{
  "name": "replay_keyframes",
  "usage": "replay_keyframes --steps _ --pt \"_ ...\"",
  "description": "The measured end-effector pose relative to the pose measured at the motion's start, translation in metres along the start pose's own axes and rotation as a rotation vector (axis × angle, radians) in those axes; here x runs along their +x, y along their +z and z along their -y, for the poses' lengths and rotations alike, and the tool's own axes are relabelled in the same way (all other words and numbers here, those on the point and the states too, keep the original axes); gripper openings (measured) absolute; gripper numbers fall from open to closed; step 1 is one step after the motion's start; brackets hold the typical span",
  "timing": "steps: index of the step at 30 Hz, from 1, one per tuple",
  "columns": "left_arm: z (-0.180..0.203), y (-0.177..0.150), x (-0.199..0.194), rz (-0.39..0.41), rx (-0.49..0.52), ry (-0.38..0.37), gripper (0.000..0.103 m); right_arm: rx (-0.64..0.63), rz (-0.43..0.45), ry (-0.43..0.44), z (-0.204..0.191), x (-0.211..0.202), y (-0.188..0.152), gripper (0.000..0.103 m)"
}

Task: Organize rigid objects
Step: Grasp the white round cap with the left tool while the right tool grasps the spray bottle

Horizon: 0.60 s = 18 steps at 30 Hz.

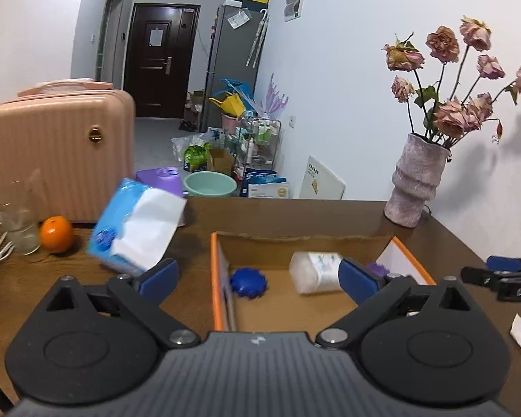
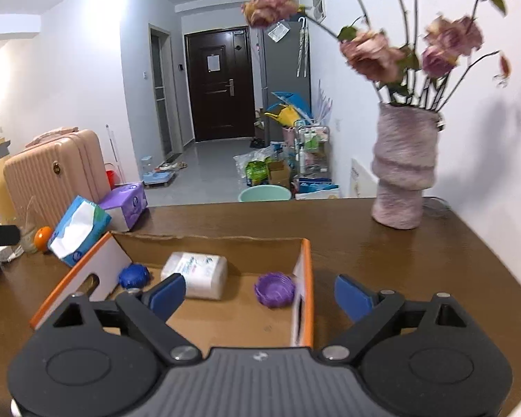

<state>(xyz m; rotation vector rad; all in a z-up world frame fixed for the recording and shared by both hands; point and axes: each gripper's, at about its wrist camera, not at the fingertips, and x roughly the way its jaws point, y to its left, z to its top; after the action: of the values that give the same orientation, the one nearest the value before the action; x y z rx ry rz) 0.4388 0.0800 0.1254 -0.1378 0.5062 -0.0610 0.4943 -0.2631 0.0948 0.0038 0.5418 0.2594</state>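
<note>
Your left wrist view alone shows the glass (image 1: 19, 231) at the far left, sharp beside the orange (image 1: 56, 234), and the tip of your other tool at 3 o'clock; your right wrist view alone shows the purple tissue box (image 2: 126, 205) in full behind the blue tissue pack (image 2: 78, 231) and the whole purple cap (image 2: 274, 289), which the left view catches only as a sliver. Your left tongs (image 1: 258, 276) stand wide open, holding and touching nothing, their left pad over the tabletop (image 1: 295, 213) and their right pad over the cardboard box (image 1: 216, 278). Your right tongs (image 2: 260, 293) are spread wide too and grip nothing, straddling the box's orange-edged right wall. Inside the box, from left to right, lie the blue cap (image 2: 133, 275) at about 9 o'clock, the white bottle (image 2: 196, 274) on its side near the middle, and the purple cap at about 3 o'clock. The bottle's long axis runs roughly left to right across the box; which end is its top is unclear.
</note>
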Motion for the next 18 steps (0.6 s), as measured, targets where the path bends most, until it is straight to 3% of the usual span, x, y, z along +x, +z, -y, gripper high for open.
replay_keyframes --steps 9,12,15,18 --pt "-0.001 -0.044 -0.089 0.088 0.090 0.026 0.103 -0.072 0.105 -0.031 -0.034 -0.089 -0.049 0.094" --pt "-0.001 -0.080 -0.124 0.129 0.119 0.034 0.103 -0.078 0.202 -0.032 -0.048 -0.123 -0.085 0.095" --pt "-0.002 -0.126 -0.155 0.154 0.111 0.040 0.103 -0.076 0.247 -0.007 -0.067 -0.152 -0.122 0.103" --pt "-0.008 -0.175 -0.179 0.132 0.036 0.059 0.103 -0.088 0.254 0.019 -0.091 -0.176 -0.164 0.103"
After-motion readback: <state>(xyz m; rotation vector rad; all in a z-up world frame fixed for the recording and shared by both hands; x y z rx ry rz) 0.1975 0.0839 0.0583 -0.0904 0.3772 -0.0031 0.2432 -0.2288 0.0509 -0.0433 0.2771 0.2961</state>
